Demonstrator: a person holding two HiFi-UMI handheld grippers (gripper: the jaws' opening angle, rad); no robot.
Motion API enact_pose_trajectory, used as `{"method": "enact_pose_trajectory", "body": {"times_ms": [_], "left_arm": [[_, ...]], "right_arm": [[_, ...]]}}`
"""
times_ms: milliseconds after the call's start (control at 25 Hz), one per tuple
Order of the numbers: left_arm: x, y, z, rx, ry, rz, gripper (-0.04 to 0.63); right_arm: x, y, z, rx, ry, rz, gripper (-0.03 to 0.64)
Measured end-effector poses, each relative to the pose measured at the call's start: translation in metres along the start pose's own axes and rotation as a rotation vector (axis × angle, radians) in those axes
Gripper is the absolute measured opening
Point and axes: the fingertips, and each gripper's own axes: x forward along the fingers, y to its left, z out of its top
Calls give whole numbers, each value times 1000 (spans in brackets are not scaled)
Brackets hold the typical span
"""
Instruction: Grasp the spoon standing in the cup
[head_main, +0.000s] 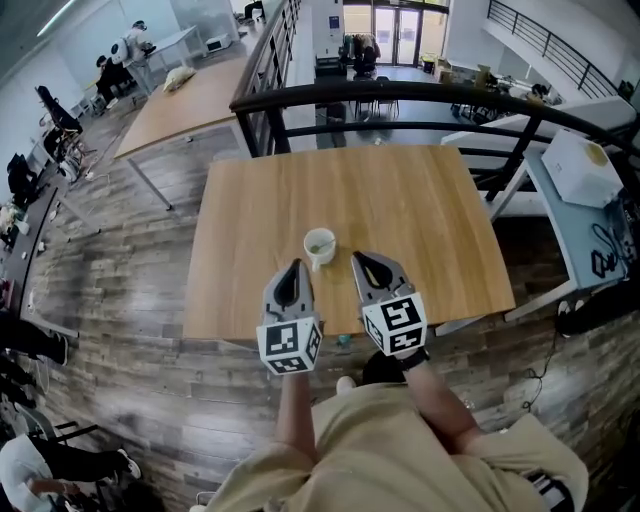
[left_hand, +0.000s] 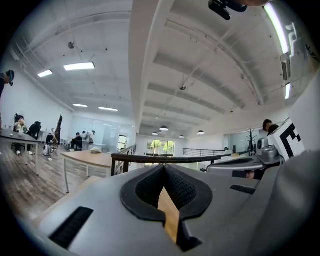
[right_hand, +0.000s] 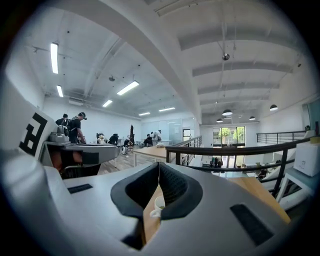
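Note:
A small white cup stands near the front middle of the wooden table. Something pale green shows inside it, and I cannot make out a spoon at this size. My left gripper is just left of the cup and a little nearer to me, with its jaws shut and nothing between them. My right gripper hovers just right of the cup, also shut and empty. In the right gripper view the cup shows low in the gap behind the closed jaws of the right gripper. The left gripper view shows only the left gripper and a strip of tabletop.
A black railing runs behind the table. To the right stands a white table with a white box on it. Another wooden table is at the back left, with people seated beyond it. The table's front edge lies under my grippers.

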Motion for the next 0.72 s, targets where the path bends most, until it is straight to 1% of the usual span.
{"method": "enact_pose_trajectory", "body": {"times_ms": [200, 320, 480, 720], "left_arm": [[37, 7, -27, -8, 37, -16, 5], [60, 13, -50, -21, 82, -16, 5], [86, 20, -76, -43, 136, -1, 5], [117, 37, -101, -75, 176, 37, 5]], "right_arm": [[36, -31, -44, 55, 90, -13, 15], [65, -48, -69, 100, 149, -10, 15], [97, -56, -107, 136, 236, 28, 15], [137, -54, -155, 190, 341, 102, 17]]}}
